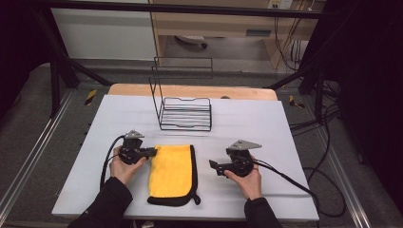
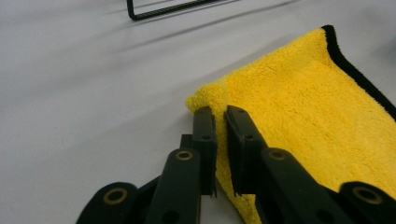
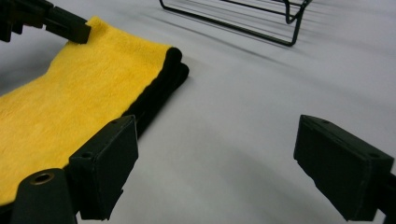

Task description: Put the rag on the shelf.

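Folded yellow microfibre towel with black trim (image 1: 172, 173) lies near the table's (image 1: 266, 128) front edge. The left gripper (image 1: 153, 152) touches the towel's far-left corner; the right gripper (image 1: 212, 164) hovers just right of it. A black wire rack (image 1: 184, 113) sits farther back.

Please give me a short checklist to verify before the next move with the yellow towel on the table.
1. Left gripper closed on the yellow towel at its far left corner: ok.
2. Corner truly pinched between the fingers: cannot tell; the cloth runs between them.
3. Right gripper open: ok.
4. Right gripper at the towel's black-trimmed edge: not ok; it is beside the edge, nothing between its fingers.
5. Towel lies flat and folded on the table: ok.
6. Wire rack stands apart from the towel: ok.
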`<state>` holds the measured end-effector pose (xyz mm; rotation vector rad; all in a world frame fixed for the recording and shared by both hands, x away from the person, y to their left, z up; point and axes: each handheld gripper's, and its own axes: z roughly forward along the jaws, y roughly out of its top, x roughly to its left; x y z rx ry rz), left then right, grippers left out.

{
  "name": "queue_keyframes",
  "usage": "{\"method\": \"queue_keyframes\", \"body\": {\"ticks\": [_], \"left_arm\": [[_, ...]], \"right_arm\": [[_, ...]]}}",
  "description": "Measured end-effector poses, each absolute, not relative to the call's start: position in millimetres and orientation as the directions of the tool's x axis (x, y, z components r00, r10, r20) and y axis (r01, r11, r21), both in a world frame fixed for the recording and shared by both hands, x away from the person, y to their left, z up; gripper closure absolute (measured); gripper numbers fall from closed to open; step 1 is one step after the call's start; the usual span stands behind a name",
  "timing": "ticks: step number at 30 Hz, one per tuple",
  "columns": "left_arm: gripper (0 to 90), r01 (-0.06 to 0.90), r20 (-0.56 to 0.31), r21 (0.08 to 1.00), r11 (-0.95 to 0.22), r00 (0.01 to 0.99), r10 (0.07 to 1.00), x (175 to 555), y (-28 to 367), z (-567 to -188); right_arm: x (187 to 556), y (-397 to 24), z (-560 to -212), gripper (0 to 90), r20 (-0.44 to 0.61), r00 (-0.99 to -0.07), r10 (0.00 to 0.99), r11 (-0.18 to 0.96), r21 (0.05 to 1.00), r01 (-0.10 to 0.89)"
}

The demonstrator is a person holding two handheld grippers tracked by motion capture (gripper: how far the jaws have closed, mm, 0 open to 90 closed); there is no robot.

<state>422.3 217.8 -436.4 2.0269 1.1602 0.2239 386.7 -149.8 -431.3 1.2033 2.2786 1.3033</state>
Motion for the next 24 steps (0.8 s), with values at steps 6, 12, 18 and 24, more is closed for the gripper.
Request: {"method": "queue_keyframes", "body": {"ticks": [6,12,18,24], "left_arm": [[61.5,0.637,-0.182,0.71,-0.3,0.578,0.796,419,220,-438],[59.3,0.639,-0.184,0.706,-0.306,0.583,0.792,411,222,-440],[65.6,0.638,-0.181,0.71,-0.297,0.574,0.799,416,218,-443],[70.4,0.646,-0.188,0.708,-0.286,0.562,0.805,423,214,-446]], "right_arm": [[409,-109,-435,14.1,0.181,-0.634,0.752,0.277,0.786,0.553],[421,-84,-443,19.7,0.191,-0.631,0.751,0.286,0.767,0.574],[432,-72,-452,36.4,0.173,-0.614,0.77,0.287,0.766,0.576],[438,-71,-457,48.2,0.207,-0.608,0.767,0.275,0.749,0.603]]}}
